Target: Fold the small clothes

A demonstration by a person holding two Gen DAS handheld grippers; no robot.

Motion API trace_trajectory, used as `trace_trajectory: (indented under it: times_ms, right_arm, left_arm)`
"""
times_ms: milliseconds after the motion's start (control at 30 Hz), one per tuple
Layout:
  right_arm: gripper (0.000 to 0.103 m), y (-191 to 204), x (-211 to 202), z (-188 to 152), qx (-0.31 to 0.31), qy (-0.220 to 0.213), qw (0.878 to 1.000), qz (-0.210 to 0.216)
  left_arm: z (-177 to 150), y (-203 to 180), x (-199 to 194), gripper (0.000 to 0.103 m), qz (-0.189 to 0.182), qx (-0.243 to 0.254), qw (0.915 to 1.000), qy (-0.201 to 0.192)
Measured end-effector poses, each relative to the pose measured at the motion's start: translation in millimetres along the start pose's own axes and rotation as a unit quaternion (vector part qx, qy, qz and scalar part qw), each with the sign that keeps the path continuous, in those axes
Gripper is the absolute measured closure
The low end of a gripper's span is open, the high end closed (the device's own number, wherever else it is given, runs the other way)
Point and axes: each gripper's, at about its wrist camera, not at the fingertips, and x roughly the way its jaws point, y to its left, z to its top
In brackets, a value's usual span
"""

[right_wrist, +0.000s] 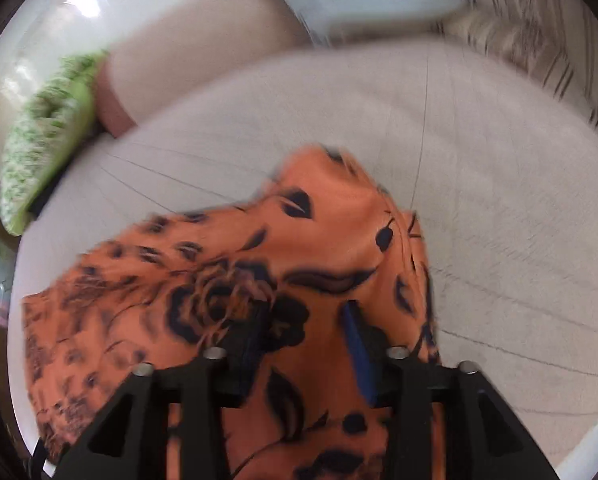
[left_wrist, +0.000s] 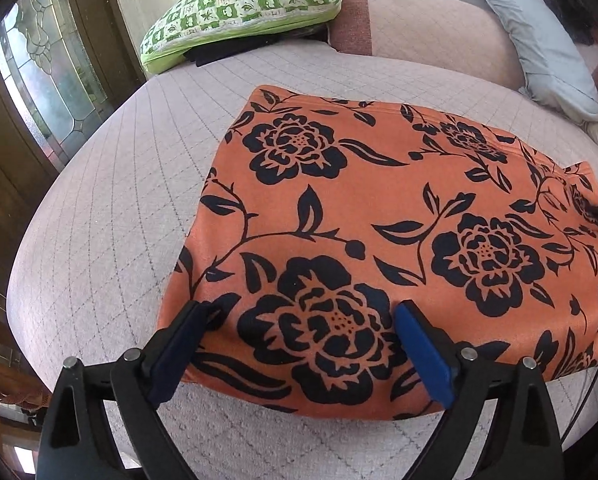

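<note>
**Inspector:** What is recorded of the surface and room?

**Assessor:** A pale quilted mattress (left_wrist: 99, 216) with stitched grid lines is noted as the work surface. A padded pink headboard (left_wrist: 419, 24) is seen behind it, and a leaded glass door (left_wrist: 39, 76) at the far left. A green patterned cushion (left_wrist: 243, 4) and a grey pillow (left_wrist: 539, 40) are placed at the head end.

**Inspector:** And the task's thing?

**Assessor:** An orange garment with black flowers (left_wrist: 379, 208) is laid on the mattress, apparently already doubled over. Its right side is seen raised and rumpled in the right wrist view, which is blurred.

**Inspector:** The tools?

**Assessor:** The left gripper (left_wrist: 299, 324) is spread wide over the garment's near edge; nothing is clamped. The right gripper (right_wrist: 303, 332) is part-spread over the raised cloth. Whether cloth is pinched there cannot be told.

**Inspector:** Risks?

**Assessor:** The slippery-looking fabric may be dragged askew if one side is pulled while the other lies free. A single layer may be caught instead of both, so the fold could be undone. Creases may be trapped beneath.
</note>
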Motion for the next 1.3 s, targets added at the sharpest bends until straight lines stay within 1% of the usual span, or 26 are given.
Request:
trace_trajectory:
  times_ms: [33, 100, 133, 200, 300, 433, 500, 567, 600, 633, 667, 733, 767, 867, 900, 933, 967, 1000, 1067, 1133, 1167, 1200, 1267, 1300]
  right_arm:
    - [0.056, -1, 2, 4, -0.001, -0.013, 1.0, -0.004]
    - [0.048, 6, 4, 15, -0.01, -0.02, 1.0, -0.017]
    - [0.048, 9, 8, 19, -0.015, -0.025, 0.999, -0.022]
    - [0.043, 17, 18, 24, -0.035, -0.04, 0.998, -0.047]
    - [0.041, 30, 25, 26, -0.059, -0.049, 0.994, -0.076]
    - [0.041, 25, 5, 16, -0.045, -0.059, 0.994, -0.081]
    - [0.041, 33, -13, 9, -0.049, -0.082, 0.994, -0.058]
    - [0.041, 48, -31, -2, -0.08, -0.112, 0.99, -0.036]
    - [0.041, 59, -39, -8, -0.1, -0.124, 0.987, -0.015]
    - [0.041, 65, -44, -12, -0.111, -0.127, 0.986, 0.007]
    - [0.041, 74, -48, -18, -0.119, -0.124, 0.984, 0.043]
    - [0.041, 88, -47, -26, -0.127, -0.106, 0.982, 0.096]
    - [0.041, 95, -43, -30, -0.132, -0.096, 0.981, 0.109]
    - [0.041, 116, -30, -43, -0.16, -0.067, 0.978, 0.115]
    - [0.041, 121, -22, -48, -0.169, -0.048, 0.978, 0.11]
    - [0.041, 126, -9, -52, -0.179, -0.02, 0.979, 0.092]
    - [0.041, 131, -2, -56, -0.195, -0.023, 0.978, 0.07]
    - [0.041, 135, -5, -59, -0.205, -0.036, 0.976, 0.06]
    - [0.041, 140, -11, -63, -0.215, -0.044, 0.975, 0.044]
    - [0.041, 141, -18, -67, -0.203, -0.05, 0.977, 0.048]
    - [0.041, 141, -24, -68, -0.197, -0.054, 0.977, 0.058]
    - [0.041, 144, -29, -71, -0.198, -0.061, 0.976, 0.07]
    - [0.041, 151, -38, -77, -0.218, -0.074, 0.969, 0.084]
    - [0.041, 155, -42, -82, -0.229, -0.079, 0.966, 0.089]
  left_arm:
    - [1, 0, 1, 0.006, 0.0, 0.0, 1.0, -0.001]
    - [1, 0, 1, 0.004, -0.002, -0.004, 1.0, 0.001]
    - [2, 1, 1, 0.003, -0.004, -0.007, 1.0, 0.003]
    - [3, 3, 4, 0.002, -0.006, -0.012, 0.9999, 0.005]
    - [4, 4, 5, 0.001, -0.008, -0.014, 0.9999, 0.006]
    - [3, 8, 7, 0.0, -0.011, -0.021, 0.9997, 0.006]
    - [2, 6, 7, 0.0, -0.009, -0.024, 0.9997, 0.002]
    - [1, 6, 8, 0.0, -0.005, -0.029, 0.9996, -0.002]
    - [0, 5, 8, 0.0, -0.004, -0.032, 0.9995, -0.003]
    - [-1, 5, 8, 0.0, -0.004, -0.036, 0.9993, -0.005]
    - [-1, 4, 8, 0.0, -0.004, -0.04, 0.9992, -0.007]
    - [-3, 4, 7, 0.0, -0.003, -0.046, 0.9988, -0.013]
    - [-3, 3, 7, 0.0, -0.003, -0.048, 0.9988, -0.014]
    - [-3, 4, 3, 0.0, -0.011, -0.045, 0.9989, -0.009]
    - [-1, 6, 3, 0.0, -0.018, -0.04, 0.999, -0.003]
    - [2, 9, 3, 0.0, -0.027, -0.032, 0.9991, 0.008]
    - [5, 13, 2, 0.0, -0.032, -0.032, 0.9988, 0.016]
    - [7, 18, 0, 0.0, -0.032, -0.039, 0.9986, 0.017]
    - [8, 35, -8, 0.0, 0.003, -0.069, 0.9976, -0.001]
    - [10, 53, -13, 0.0, 0.037, -0.098, 0.9944, -0.018]
    - [10, 57, -12, 0.0, 0.038, -0.105, 0.9936, -0.017]
    - [10, 60, -7, 0.0, 0.034, -0.106, 0.9937, -0.009]
    - [8, 54, 7, 0.0, 0.036, -0.082, 0.9959, 0.014]
    - [9, 53, 9, 0.0, 0.035, -0.077, 0.9964, 0.01]
